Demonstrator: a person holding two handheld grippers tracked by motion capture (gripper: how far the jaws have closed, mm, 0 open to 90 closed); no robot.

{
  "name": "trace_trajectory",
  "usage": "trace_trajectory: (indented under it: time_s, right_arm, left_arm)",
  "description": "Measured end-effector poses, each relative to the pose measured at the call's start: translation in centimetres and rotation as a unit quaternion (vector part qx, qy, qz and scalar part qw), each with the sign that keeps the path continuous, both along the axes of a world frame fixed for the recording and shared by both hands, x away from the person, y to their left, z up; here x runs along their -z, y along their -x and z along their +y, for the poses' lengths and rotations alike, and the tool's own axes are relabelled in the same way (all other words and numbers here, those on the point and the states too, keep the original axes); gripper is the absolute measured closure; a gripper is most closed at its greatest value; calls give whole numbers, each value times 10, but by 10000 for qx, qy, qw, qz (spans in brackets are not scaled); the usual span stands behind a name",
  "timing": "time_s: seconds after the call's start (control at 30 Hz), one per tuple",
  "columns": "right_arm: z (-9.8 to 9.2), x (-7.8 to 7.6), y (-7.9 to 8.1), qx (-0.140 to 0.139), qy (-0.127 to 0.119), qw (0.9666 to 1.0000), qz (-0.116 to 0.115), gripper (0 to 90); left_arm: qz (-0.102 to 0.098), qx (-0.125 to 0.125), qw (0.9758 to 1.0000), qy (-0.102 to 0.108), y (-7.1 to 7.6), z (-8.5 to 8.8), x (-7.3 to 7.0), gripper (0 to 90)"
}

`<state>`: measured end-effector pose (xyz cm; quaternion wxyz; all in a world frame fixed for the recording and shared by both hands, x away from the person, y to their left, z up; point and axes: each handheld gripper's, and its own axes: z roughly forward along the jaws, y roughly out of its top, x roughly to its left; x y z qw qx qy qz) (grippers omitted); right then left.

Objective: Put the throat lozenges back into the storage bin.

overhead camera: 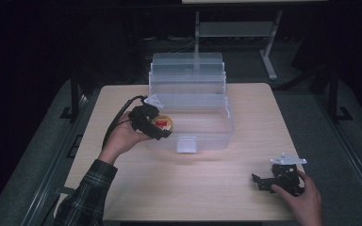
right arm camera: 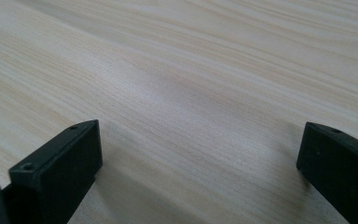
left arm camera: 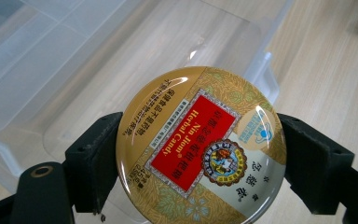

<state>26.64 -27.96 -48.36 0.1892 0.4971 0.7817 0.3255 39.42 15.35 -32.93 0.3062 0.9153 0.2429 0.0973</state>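
Tin (left arm camera: 200, 147) sits clamped between my left gripper (overhead camera: 152, 123) jaws, one jaw on each side of its round rim, lid face up w/ the red label showing. In the high view it hangs over the near-left corner of the clear box (overhead camera: 191, 106), at about 9 o'clock from the box centre, just above the rim there. My guess at the step: set the tin down inside the box.

To do it well, I'd keep the squeeze even, since the rim is smooth and curved and the jaws only touch it on two short arcs; a tilt could let it slip. Carry it toward 3 o'clock, past the wall, then lower it flat till it rests on the box floor before letting go. The box floor in the left gripper view looks bare, so there's plenty of landing room.

Edges to mind: the near wall w/ its latch (overhead camera: 186, 144) at 6 o'clock of the box, the left wall right beside my jaws, and the raised lid (overhead camera: 187, 70) standing at 12 o'clock. Clear plastic is hard to judge, so go slow near the rim.

My right gripper (overhead camera: 266, 181) rests on the table (overhead camera: 188, 188) at about 4 o'clock, well apart from the box, jaws spread wide w/ nothing between them, just bare wood in the right gripper view. Lots of free tabletop btw the two hands.
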Motion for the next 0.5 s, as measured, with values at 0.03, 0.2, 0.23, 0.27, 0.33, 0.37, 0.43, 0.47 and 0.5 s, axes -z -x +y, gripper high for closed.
trace_trajectory:
  time_s: [0.03, 0.2, 0.23, 0.27, 0.33, 0.37, 0.43, 0.47, 0.5]
  right_arm:
    - [0, 0, 0, 0, 0, 10000, -3, 0]
    - [0, 0, 0, 2, -2, 10000, 0, 0]
    - [0, 0, 0, 1, -1, 10000, -1, 0]
    - [0, 0, 0, 1, -1, 10000, 0, 0]
    - [0, 0, 0, 2, -1, 10000, 0, 0]
    - [0, 0, 0, 1, -2, 10000, 1, 0]
    - [0, 0, 0, 1, -1, 10000, 1, 0]
    - [0, 0, 0, 2, 0, 10000, -1, 0]
    - [0, 0, 0, 1, -1, 10000, 1, 0]
  left_arm:
    - [8, -21, 10000, -34, -1, 0, 0, 195]
    - [11, -99, 9999, -57, -8, 2, 2, 195]
    - [5, -128, 9999, -66, -9, 3, 1, 195]
    - [4, -143, 9999, -65, -11, 3, 1, 195]
    - [15, -180, 9998, -57, -13, 4, 1, 195]
    - [2, -178, 9998, -96, -14, 5, 1, 195]
    - [12, -237, 9997, -87, -17, 5, 2, 195]
    - [-12, -237, 9997, -91, -18, 6, 2, 195]
    - [5, -261, 9996, -108, -19, 7, 2, 195]
